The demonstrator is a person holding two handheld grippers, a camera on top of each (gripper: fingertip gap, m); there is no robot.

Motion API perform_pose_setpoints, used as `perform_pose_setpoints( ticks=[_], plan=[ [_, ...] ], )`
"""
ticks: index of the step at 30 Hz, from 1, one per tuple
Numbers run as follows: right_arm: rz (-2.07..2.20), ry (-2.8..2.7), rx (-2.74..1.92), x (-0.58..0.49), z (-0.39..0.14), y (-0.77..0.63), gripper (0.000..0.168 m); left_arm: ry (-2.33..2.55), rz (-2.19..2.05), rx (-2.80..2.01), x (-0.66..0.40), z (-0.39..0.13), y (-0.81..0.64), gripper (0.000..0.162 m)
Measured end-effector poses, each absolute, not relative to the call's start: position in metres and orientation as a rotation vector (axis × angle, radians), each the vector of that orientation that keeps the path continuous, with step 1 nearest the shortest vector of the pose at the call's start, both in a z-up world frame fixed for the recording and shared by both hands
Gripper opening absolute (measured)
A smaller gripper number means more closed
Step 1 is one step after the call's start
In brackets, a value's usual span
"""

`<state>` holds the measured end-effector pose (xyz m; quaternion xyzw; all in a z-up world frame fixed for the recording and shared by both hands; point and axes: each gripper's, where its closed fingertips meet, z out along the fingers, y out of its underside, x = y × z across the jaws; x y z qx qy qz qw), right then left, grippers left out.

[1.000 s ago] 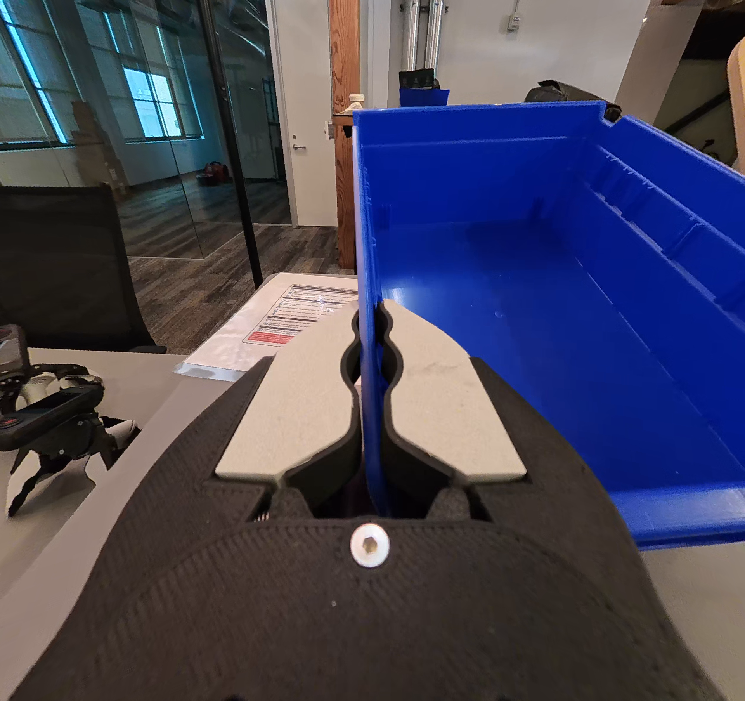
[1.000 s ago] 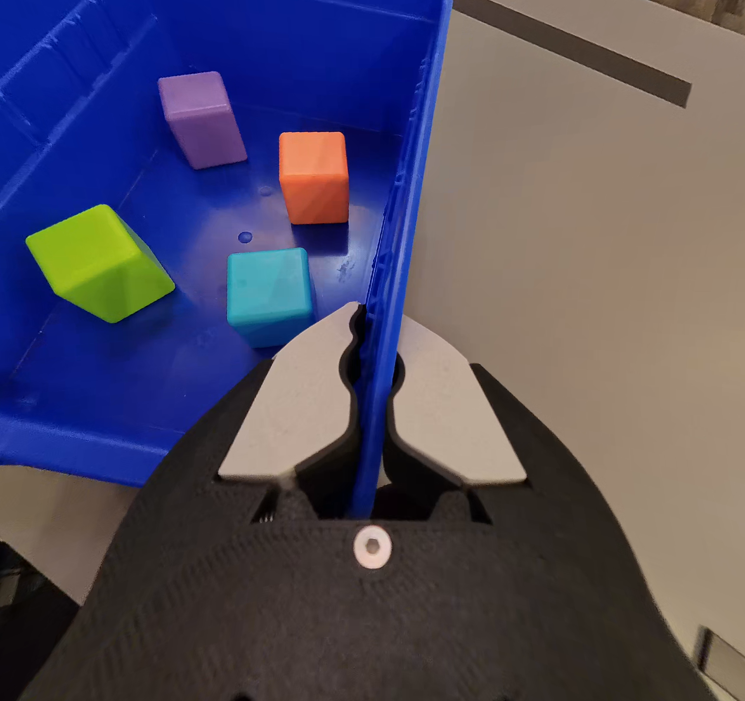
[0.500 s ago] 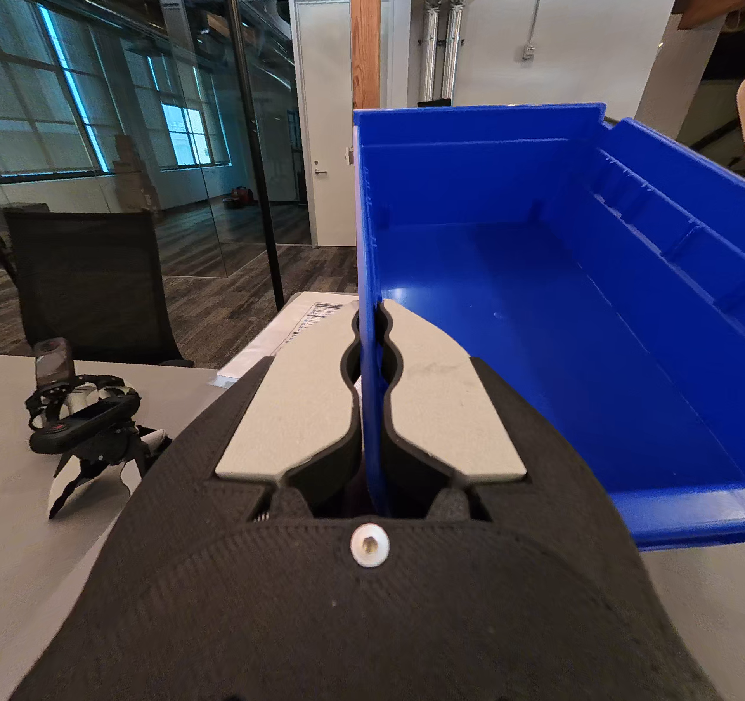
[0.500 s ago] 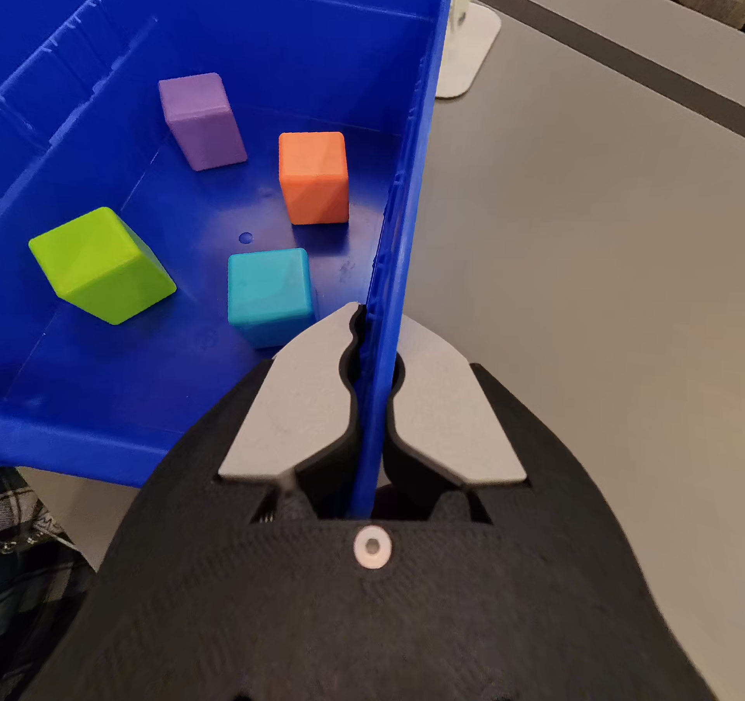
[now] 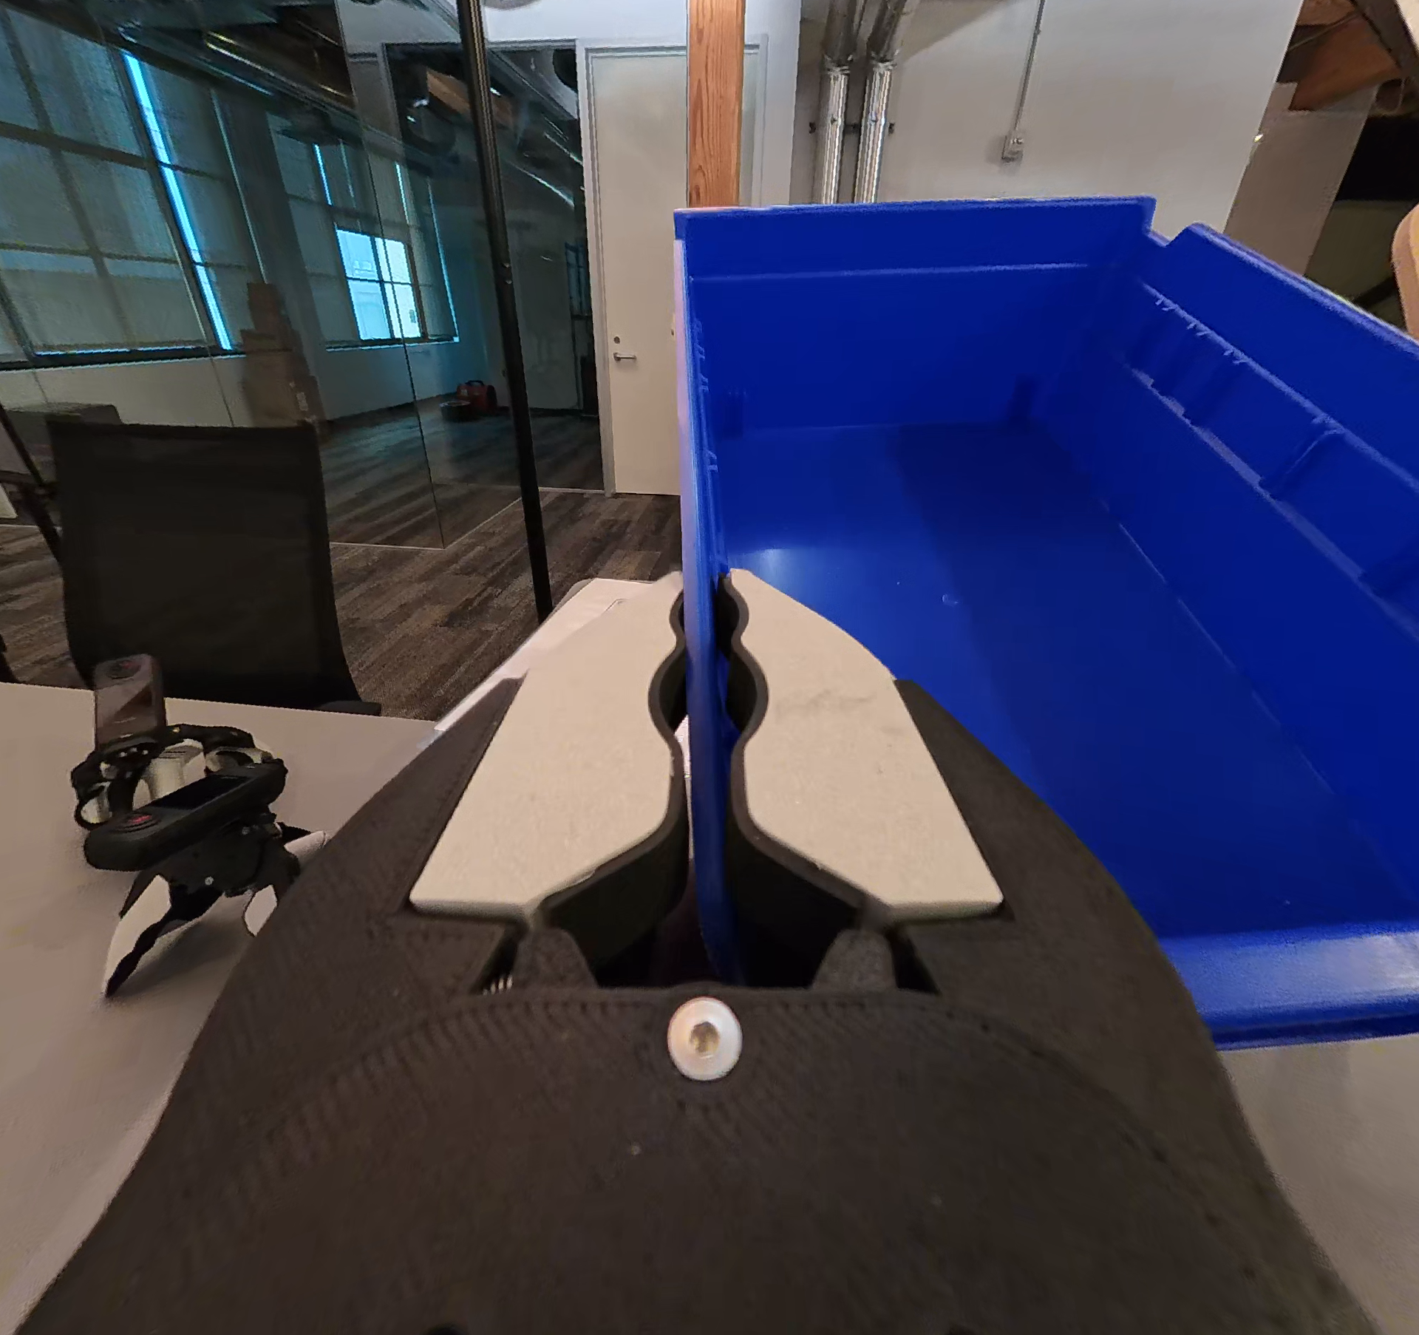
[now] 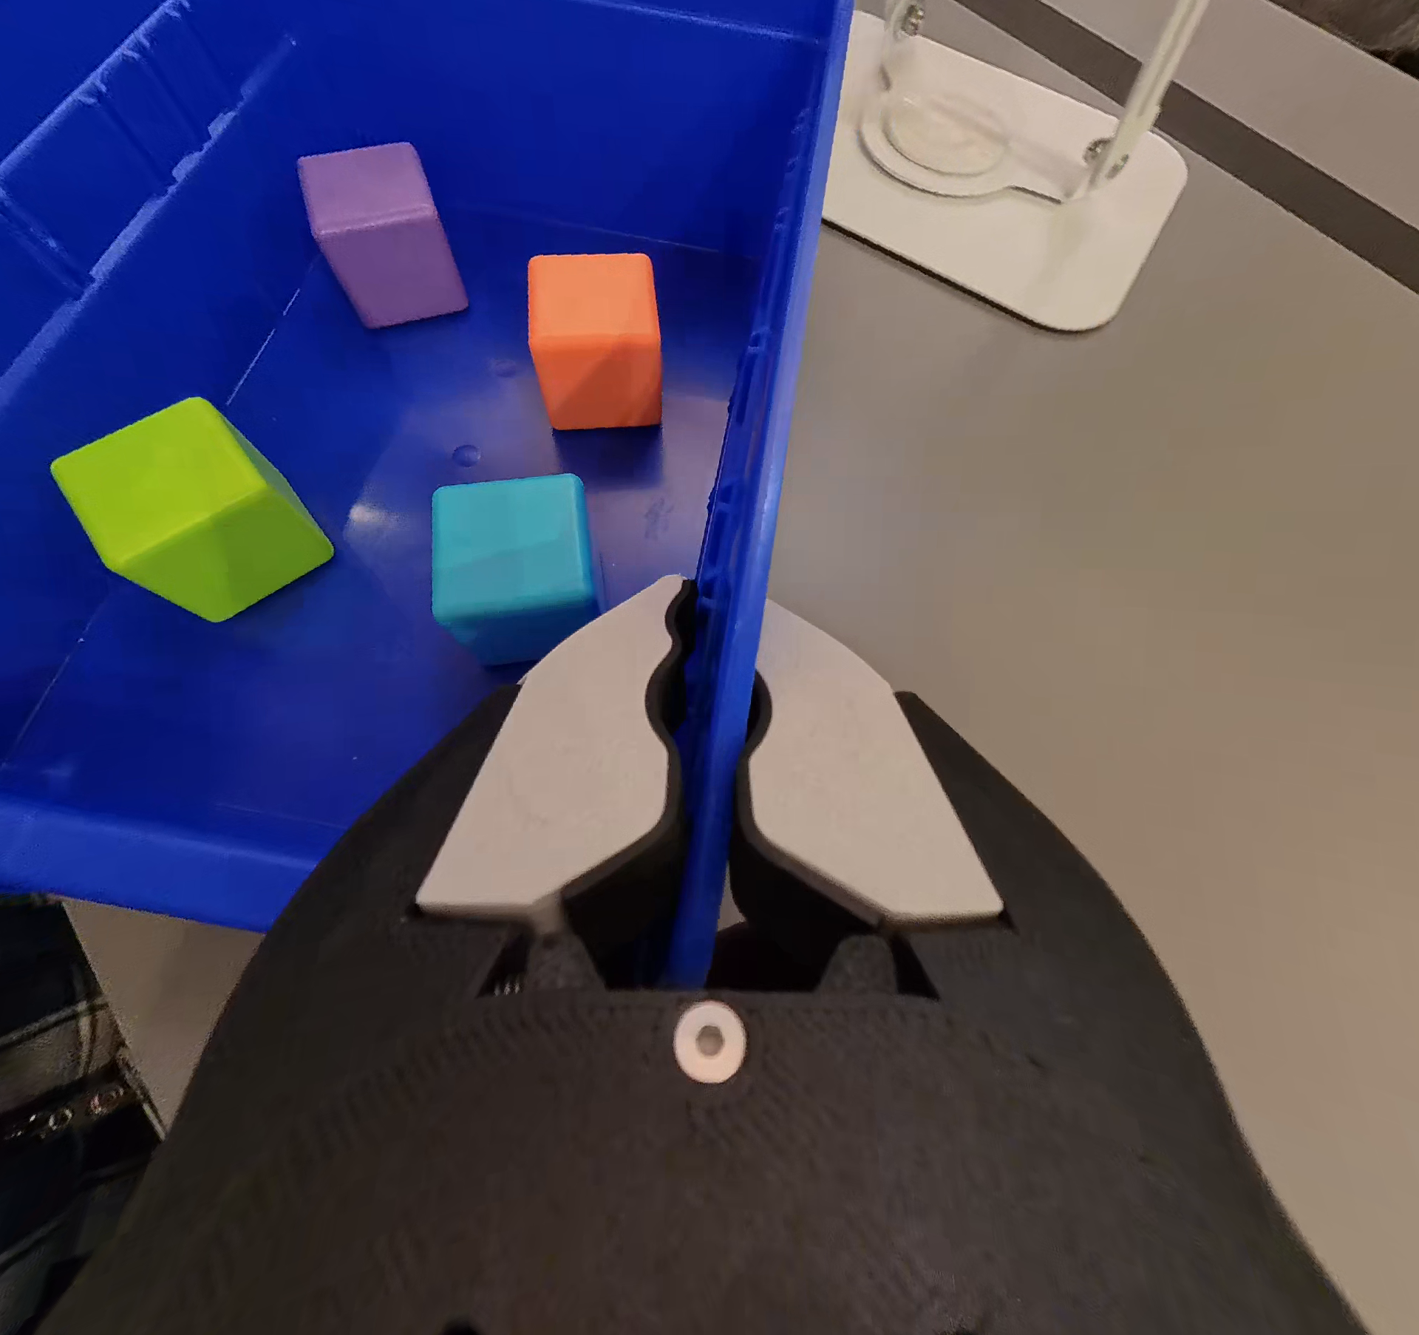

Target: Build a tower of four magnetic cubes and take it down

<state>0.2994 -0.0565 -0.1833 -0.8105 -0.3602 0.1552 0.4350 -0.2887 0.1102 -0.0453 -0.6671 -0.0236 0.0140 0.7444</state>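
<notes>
A blue bin is held by both grippers. My right gripper is shut on the bin's right wall. Inside the bin lie a purple cube, an orange cube, a teal cube and a green cube, loose and apart. My left gripper is shut on the bin's left wall. In the left wrist view the part of the bin floor that shows is bare; the cubes are out of that view.
A white stand base with clear uprights sits on the grey table right of the bin. A black camera rig lies on the table at left. A black chair and a glass wall stand beyond. The left gripper's tips are roughly 65 cm from the right gripper's.
The bin and both grippers have moved across the table: the white stand has come into the right view, and the camera rig and chair have shifted right in the left view. The cubes hardly moved.
</notes>
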Motion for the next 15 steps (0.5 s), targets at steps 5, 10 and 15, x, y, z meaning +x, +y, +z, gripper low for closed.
perform_pose_setpoints(
  ticks=[5, 10, 15],
  plan=[
    [0.403, -0.945, -1.996, 0.271, -0.183, -0.048, 0.008, -0.053, 0.043, -1.443, -0.29, -0.038, 0.105, 0.004],
    [0.424, -0.992, -1.977, 0.243, -0.184, -0.037, 0.008, -0.038, 0.101, -1.429, -0.294, -0.033, 0.1, 0.004],
    [0.456, -1.039, -1.962, 0.212, -0.184, -0.025, 0.007, -0.057, 0.126, -1.425, -0.302, -0.031, 0.096, 0.004]
  ],
)
